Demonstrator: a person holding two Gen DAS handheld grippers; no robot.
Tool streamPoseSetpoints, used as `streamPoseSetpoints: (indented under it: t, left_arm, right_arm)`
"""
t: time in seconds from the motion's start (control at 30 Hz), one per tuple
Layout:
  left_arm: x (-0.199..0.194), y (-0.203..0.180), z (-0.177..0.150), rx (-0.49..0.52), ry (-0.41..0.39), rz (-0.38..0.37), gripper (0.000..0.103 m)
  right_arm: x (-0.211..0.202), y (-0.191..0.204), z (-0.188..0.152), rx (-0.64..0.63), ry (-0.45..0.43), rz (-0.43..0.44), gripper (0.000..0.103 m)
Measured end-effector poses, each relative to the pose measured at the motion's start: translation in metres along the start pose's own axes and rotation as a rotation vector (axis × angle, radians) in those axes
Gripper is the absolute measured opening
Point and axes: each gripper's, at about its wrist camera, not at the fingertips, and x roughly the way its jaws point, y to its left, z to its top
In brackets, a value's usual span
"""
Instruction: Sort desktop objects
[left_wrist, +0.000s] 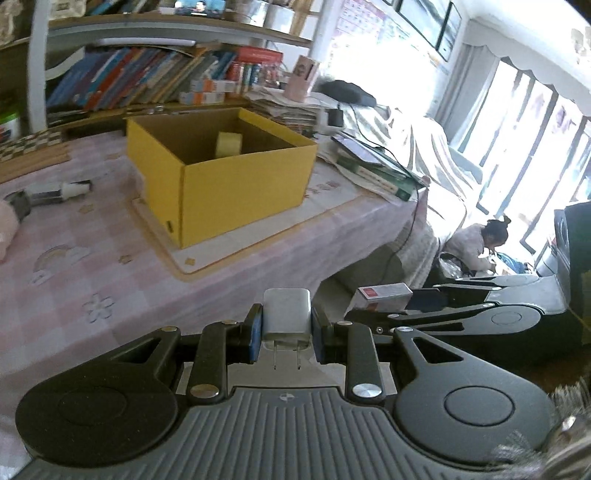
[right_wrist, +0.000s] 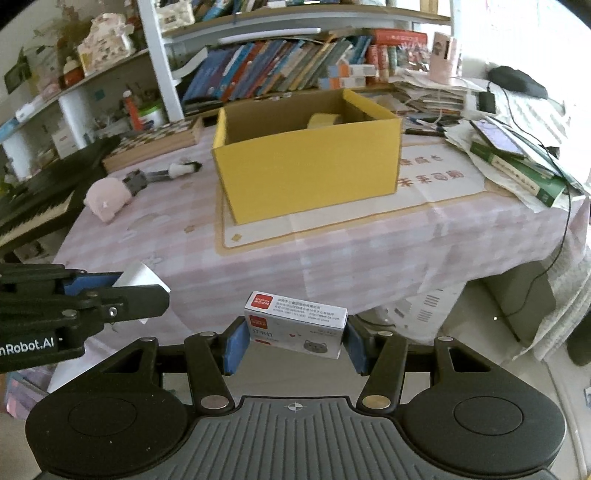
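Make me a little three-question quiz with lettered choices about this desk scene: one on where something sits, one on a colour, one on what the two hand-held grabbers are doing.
1. Where is the roll of tape?
A. On the keyboard
B. Inside the open box
C. Under the green book

2. What colour is the outside of the box?
A. Yellow
B. Red
C. Black

3. What is the state of the two grippers?
A. Both open with nothing in them
B. Only the left one holds something
C. Each is shut on an object

Answers:
1 B: the roll of tape shows over the rim, down in the box.
2 A: its outer walls are yellow.
3 C: the left gripper clamps a white charger plug, and the right gripper clamps a small staple box between its fingers.
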Motion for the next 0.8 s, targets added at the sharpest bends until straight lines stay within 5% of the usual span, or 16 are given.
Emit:
streamPoseSetpoints:
  t: [0.8]
  left_arm:
    - [0.080, -0.017, 0.075, 0.009, -0.018, 0.056, 0.024]
  right_arm:
    - [0.052, -0.066, 0.068, -0.040, 0.013, 0.085, 0.055]
